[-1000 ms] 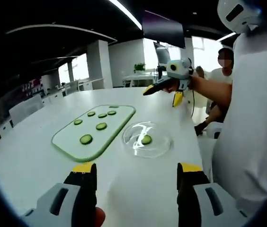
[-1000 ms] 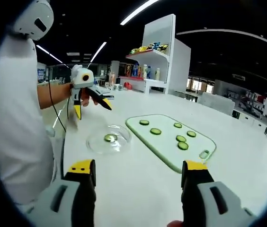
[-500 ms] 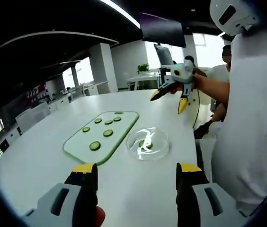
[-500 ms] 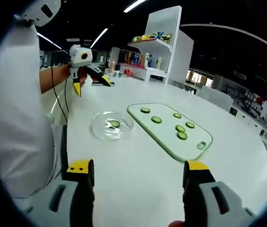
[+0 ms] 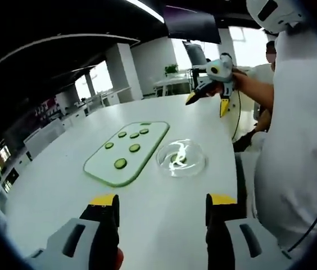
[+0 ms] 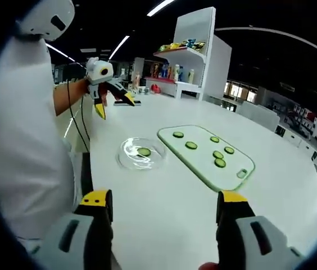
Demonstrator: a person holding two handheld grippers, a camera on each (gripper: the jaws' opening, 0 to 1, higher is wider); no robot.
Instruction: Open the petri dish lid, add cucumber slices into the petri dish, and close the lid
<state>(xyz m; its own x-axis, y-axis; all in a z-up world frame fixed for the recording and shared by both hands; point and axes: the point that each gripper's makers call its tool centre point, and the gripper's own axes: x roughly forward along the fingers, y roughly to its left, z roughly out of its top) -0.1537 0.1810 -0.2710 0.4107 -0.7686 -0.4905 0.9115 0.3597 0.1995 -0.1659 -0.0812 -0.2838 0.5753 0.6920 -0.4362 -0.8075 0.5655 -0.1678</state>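
- On the white table ahead of me sits the petri dish, clear and round, with its lid on as far as I can tell; one cucumber slice lies inside it, seen through the glare.
- Just beside the dish, apart from it, lies the pale green cutting board; in the left gripper view it is to the dish's left, in the right gripper view to its right.
- On the board rest five more cucumber slices, spread out and not touching one another; a slot-shaped hole shows at one corner.
- My left gripper hangs above the near table edge, well short of the dish; its yellow-tipped jaws stand wide apart with nothing between them.
- My right gripper hangs likewise above the table on the opposite side; its jaws are also spread wide and hold nothing.
- Each gripper shows in the other's view, raised above the table beyond the dish, jaws parted and empty; a cable hangs from the left one.
- My white-clad torso takes up the side of both views.
- Beyond the table stands a white shelf unit with coloured goods; another person sits in the background.
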